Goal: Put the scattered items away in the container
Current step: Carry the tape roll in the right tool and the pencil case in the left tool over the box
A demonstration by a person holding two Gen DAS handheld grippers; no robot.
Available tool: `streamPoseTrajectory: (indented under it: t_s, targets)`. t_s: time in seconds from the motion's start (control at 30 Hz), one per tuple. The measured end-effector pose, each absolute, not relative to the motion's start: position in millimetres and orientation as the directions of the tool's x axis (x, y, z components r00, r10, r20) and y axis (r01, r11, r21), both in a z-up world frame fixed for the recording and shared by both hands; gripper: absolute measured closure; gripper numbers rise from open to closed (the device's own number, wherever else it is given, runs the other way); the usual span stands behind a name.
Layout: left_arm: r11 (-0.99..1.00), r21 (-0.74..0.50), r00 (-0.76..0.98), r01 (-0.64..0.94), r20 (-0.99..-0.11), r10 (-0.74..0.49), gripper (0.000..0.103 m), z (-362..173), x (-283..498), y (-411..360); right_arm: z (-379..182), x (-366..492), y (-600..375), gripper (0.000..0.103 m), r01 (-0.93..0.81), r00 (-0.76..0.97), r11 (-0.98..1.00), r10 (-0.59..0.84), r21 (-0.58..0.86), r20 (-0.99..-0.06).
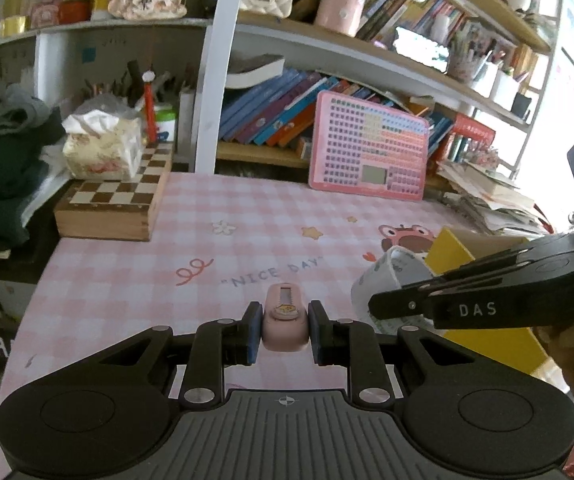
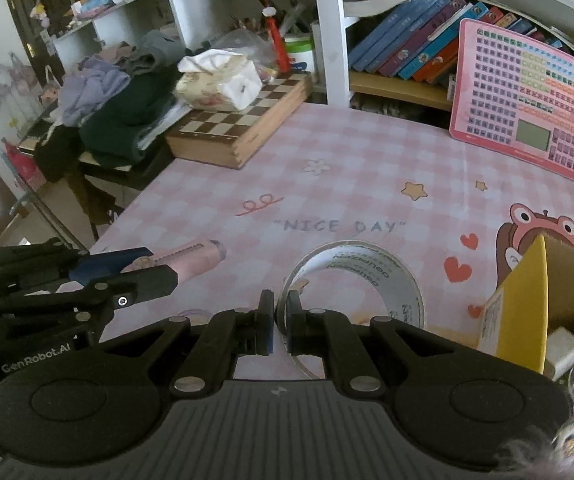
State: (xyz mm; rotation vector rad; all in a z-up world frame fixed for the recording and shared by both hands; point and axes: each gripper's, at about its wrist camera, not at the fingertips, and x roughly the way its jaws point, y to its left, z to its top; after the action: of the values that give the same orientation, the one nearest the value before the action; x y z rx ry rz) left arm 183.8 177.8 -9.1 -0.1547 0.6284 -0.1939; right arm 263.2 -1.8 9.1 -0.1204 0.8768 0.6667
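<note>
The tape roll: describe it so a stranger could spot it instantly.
Start at the pink checked desk mat printed "NICE DAY". Just below those words, the right gripper pinches the tape roll by its wall. It is the only hollow translucent ring, beside the yellow box.

Your two cameras sit on your tools, close above the pink table [image 1: 135, 240], looking forward and down. Both see the bookshelf [image 2: 399, 92] and each other's tool.
</note>
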Motion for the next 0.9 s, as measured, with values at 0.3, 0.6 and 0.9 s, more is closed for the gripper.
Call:
streamPoseTrajectory:
  t_s: [0.3,0.6,0.9]
  targets:
    - [0.947,-0.282,0.796,0.156,-0.531,-0.29,0.08,7.9,141.0,184.8,22.0,212.6,-16.9,0.098,-0.568,0.483,0.801,0.511,0.19,-0.711]
    - [0.926,-0.323,0.8,0.194,-0.495,-0.34,0.08,18.9,106.5,181.0,32.1,169.7,-35.3,0.098,-0.54,0.515,0.816,0.515,0.207,-0.685]
    - [0.901,-0.343,0.773,0.265,-0.483,-0.411,0.08,21.3,85.0,164.5,31.4,130.5,-62.8,0.098,-0.48,0.552,0.848,0.491,0.224,-0.674]
